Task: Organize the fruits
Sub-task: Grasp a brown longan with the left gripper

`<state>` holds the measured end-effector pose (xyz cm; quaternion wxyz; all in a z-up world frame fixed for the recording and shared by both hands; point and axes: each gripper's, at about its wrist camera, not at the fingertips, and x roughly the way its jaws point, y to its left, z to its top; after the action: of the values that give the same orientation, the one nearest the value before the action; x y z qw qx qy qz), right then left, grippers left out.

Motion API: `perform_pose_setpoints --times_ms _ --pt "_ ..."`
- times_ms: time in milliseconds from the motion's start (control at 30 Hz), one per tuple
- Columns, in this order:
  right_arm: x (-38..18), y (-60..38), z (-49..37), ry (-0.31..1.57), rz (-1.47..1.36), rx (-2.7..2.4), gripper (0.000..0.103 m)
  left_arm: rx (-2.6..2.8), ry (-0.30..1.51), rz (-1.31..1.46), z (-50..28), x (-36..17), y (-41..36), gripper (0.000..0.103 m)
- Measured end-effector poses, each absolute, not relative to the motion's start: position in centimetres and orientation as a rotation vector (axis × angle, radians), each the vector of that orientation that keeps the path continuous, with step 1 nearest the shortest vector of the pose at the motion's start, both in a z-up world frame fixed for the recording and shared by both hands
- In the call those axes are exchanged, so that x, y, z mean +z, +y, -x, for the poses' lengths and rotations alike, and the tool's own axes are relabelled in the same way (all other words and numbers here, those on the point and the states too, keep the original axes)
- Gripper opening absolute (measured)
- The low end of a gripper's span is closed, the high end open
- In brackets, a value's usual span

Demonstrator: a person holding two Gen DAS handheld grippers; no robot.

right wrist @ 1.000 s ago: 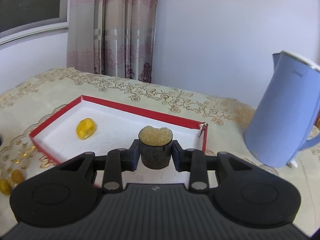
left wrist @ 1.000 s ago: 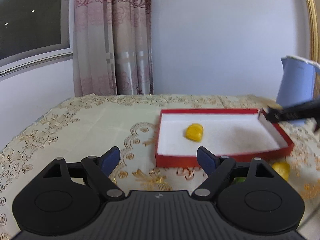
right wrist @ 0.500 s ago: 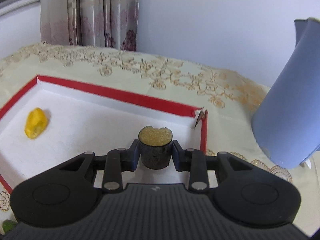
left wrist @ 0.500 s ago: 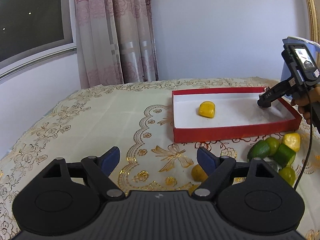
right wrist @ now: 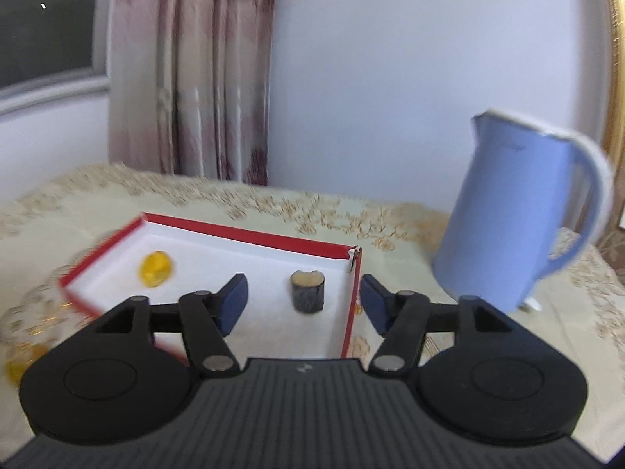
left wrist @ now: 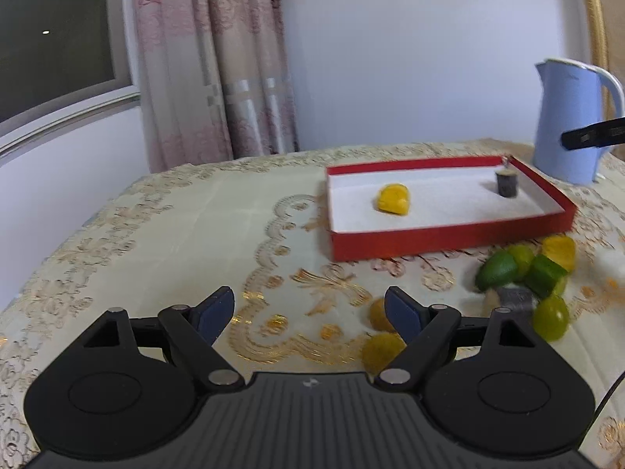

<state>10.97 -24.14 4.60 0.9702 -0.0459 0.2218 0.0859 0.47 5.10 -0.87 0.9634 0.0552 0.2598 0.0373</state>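
Two pieces lie inside the red tray (left wrist: 449, 240): a yellow fruit (left wrist: 393, 199) toward its left half, and a dark cylindrical piece (right wrist: 307, 291) standing upright near its far right corner, tan cut face up. Both are well apart from each other on the white lining. The right gripper (right wrist: 304, 305) hangs with its jaws spread wide and nothing between them, its blue pads either side of the tray's right wall, the cylindrical piece just beyond them. The left gripper (left wrist: 310, 310) is also wide apart and holds nothing, over the counter (left wrist: 175, 242) in front of the tray's near wall. A cluster of green fruits (left wrist: 519, 269) and a yellow piece (left wrist: 560, 252) sits on the counter just in front of the tray's near right corner, with two brownish fruits (left wrist: 381, 336) nearer the left gripper's right pad. A blue kettle (right wrist: 519, 215) stands to the right of the tray, behind it.
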Motion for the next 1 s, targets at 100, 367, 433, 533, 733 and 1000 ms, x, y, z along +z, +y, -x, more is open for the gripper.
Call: perform_pose_setpoints --times_ms 100,367,433,533,733,1000 --pt "4.1 -24.5 -7.4 0.383 0.025 0.145 0.072 0.032 0.537 -0.128 -0.4 -1.2 3.9 0.084" --pt "-0.8 -24.8 -8.0 0.482 -0.094 0.271 0.068 -0.041 0.569 -0.187 -0.4 -2.8 2.0 0.083" --pt "-1.0 -25.2 -8.1 0.485 -0.111 0.272 0.068 -0.040 0.590 -0.173 -0.8 -3.2 2.1 0.079" --pt "-1.2 -25.8 -8.1 0.485 -0.133 0.262 0.068 -0.037 0.610 -0.144 -1.4 -3.4 2.3 0.076" --pt "-1.0 -25.3 -7.0 0.459 -0.096 0.265 0.068 -0.028 0.647 -0.090 -1.9 -3.7 3.0 0.076" --pt "-1.2 -25.1 -7.2 0.477 -0.099 0.270 0.068 -0.025 0.669 -0.049 -2.3 -3.8 3.4 0.076"
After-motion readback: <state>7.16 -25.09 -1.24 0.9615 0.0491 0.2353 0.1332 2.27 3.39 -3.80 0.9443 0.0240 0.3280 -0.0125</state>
